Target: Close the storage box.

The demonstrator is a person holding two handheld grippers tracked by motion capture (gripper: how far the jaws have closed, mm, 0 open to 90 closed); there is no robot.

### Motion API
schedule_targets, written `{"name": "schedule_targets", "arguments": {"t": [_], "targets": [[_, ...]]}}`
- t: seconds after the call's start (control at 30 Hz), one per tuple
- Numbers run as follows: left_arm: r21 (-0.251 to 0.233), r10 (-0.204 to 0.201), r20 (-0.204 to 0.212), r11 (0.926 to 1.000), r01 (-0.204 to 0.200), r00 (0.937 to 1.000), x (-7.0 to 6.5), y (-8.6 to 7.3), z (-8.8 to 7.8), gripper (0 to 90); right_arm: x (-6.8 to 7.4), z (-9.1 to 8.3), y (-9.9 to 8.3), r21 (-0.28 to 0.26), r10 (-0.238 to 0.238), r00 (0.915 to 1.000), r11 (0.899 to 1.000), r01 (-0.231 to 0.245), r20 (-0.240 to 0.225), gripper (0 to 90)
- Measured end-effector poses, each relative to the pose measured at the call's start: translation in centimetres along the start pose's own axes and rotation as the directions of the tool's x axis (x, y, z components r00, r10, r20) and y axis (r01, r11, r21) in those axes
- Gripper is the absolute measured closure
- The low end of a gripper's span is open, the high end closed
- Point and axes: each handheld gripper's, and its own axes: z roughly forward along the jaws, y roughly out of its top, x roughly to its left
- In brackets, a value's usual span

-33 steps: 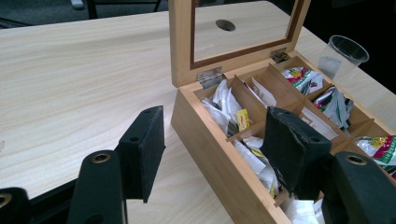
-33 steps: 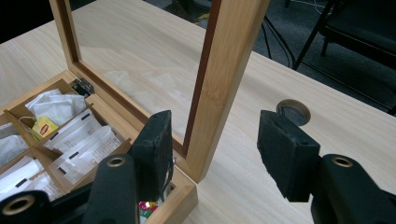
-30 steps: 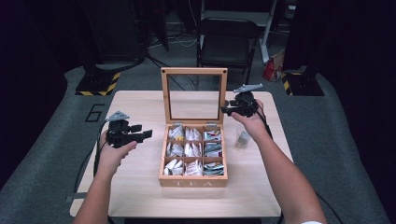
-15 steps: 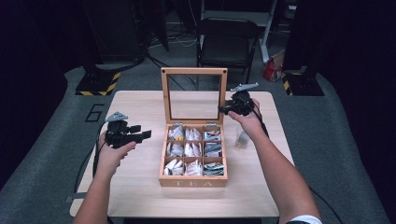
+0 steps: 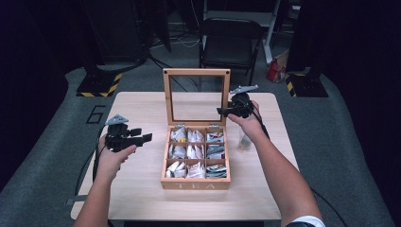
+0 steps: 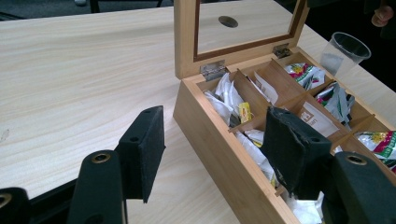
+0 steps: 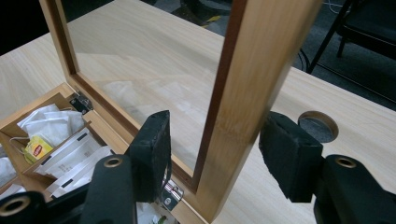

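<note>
A wooden tea box point(image 5: 195, 182) stands mid-table with its glass lid point(image 5: 194, 72) upright. Its compartments hold several tea bags point(image 5: 188, 152). My right gripper point(image 5: 221, 111) is at the lid's right edge. In the right gripper view its jaws point(image 7: 219, 135) straddle the lid's wooden side frame point(image 7: 252, 70): the left pad stands clear of it and the right pad sits close beside it, so it is open. My left gripper point(image 5: 141, 135) hovers left of the box, open and holding nothing. Past its pads point(image 6: 217, 126) I see the box's side wall and tea bags point(image 6: 229, 98).
A clear plastic cup point(image 5: 244, 142) stands on the table right of the box, under my right forearm, also seen as the cup point(image 6: 345, 51). A round cable hole point(image 7: 317, 126) lies behind the lid. A black chair point(image 5: 231, 42) stands beyond the table point(image 5: 142, 109).
My right gripper has edged a little to the left, onto the lid's right edge. The left gripper and the box have not moved.
</note>
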Motion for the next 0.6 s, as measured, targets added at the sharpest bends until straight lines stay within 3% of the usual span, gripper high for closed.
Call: {"name": "schedule_targets", "arguments": {"t": [0.37, 0.4, 0.6], "targets": [[-0.006, -0.007, -0.002, 1.0000, 0.007, 1.0000, 0.06, 0.00, -0.10, 38.7, 0.20, -0.12, 0.21, 0.010, 0.027, 0.9996, 1.000, -0.027, -0.012, 47.1], [-0.007, -0.009, -0.003, 0.9999, 0.009, 1.0000, 0.10, 0.00, -0.16, 38.8, 0.06, -0.35, 0.28, 0.016, 0.037, 0.9993, 0.999, -0.036, -0.012, 52.2], [-0.014, -0.011, -0.006, 0.9998, 0.011, 0.9999, 0.16, 0.07, -0.35, 38.7, -0.06, -0.69, 0.37, 0.025, 0.056, 0.9984, 0.998, -0.056, -0.002, 60.8]]}}
